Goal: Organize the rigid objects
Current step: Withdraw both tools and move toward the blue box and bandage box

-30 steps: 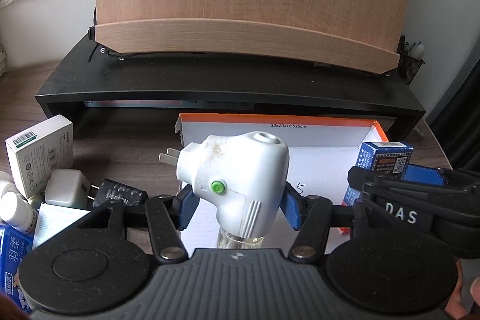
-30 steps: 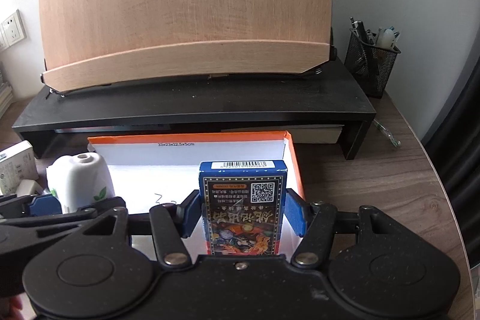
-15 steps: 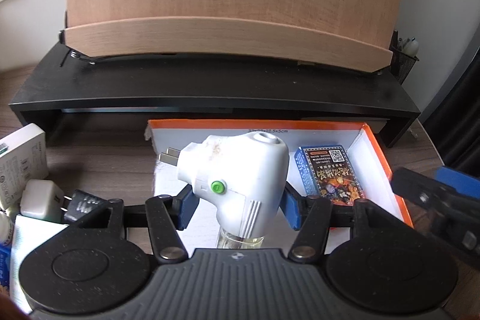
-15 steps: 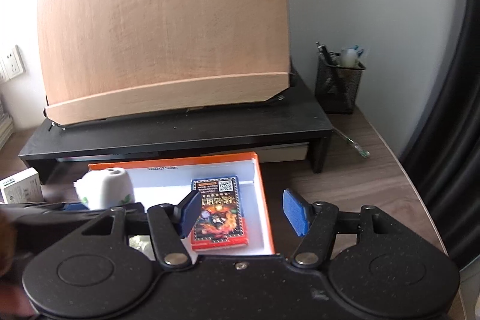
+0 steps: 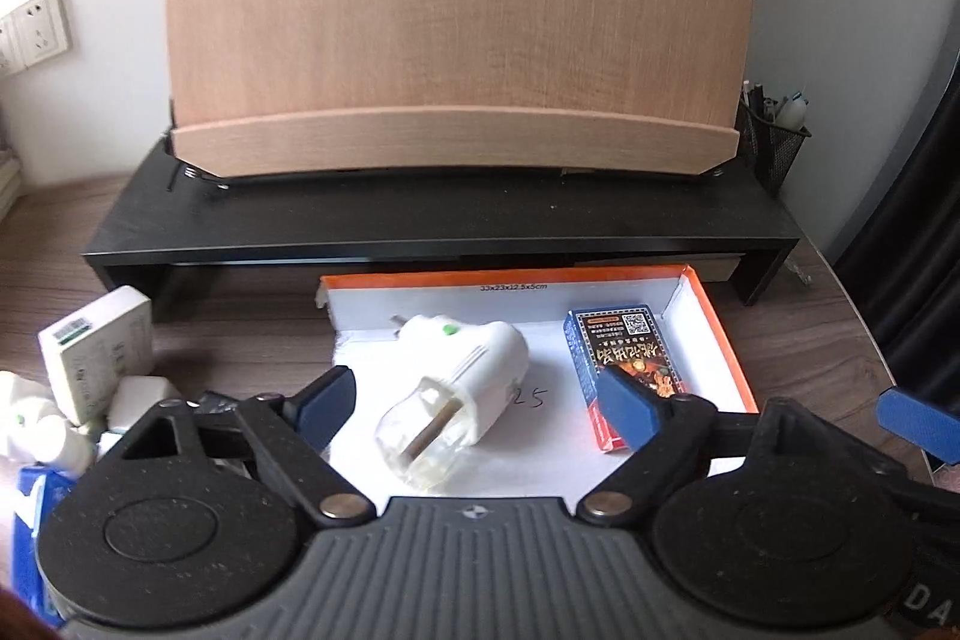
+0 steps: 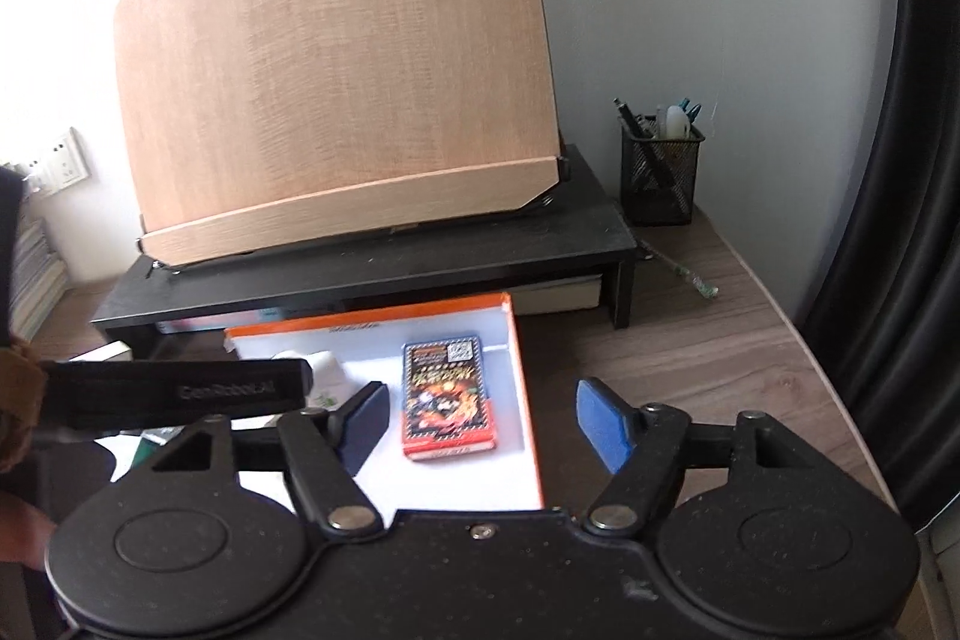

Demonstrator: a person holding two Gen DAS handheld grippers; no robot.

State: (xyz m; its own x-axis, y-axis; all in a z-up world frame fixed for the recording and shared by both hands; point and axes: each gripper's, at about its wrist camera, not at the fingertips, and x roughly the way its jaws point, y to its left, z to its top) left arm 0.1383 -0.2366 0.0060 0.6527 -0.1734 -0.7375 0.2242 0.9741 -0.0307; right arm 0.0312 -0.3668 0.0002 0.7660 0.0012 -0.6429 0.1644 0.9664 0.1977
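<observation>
At the left edge of the dark wooden desk [image 5: 252, 340], a cluster of small items not yet sorted: a white carton [image 5: 99, 349] standing on end, white chargers [image 5: 138, 397] and small bottles beside it. Next, above the near left part of the shallow orange-rimmed box [image 5: 714, 322], the left gripper [image 5: 480, 403]: its blue-padded jaws are opening wide, and the white plug-in device [image 5: 456, 388] lies on its side between them on the box's white floor, touched by neither pad. To its right, near the box's right wall, a dark card box [image 5: 624, 358] lies flat, face up. Farther right, the right gripper [image 6: 486, 421] hangs over the box's near right corner, its jaws also opening, nothing between them. Behind, a black riser shelf [image 5: 444, 220] carries a tilted wooden board [image 5: 456, 40]. The release looks done; a clean finish would be lifting the left gripper straight up so neither pad nudges the device, then turning toward the left-edge cluster.
</observation>
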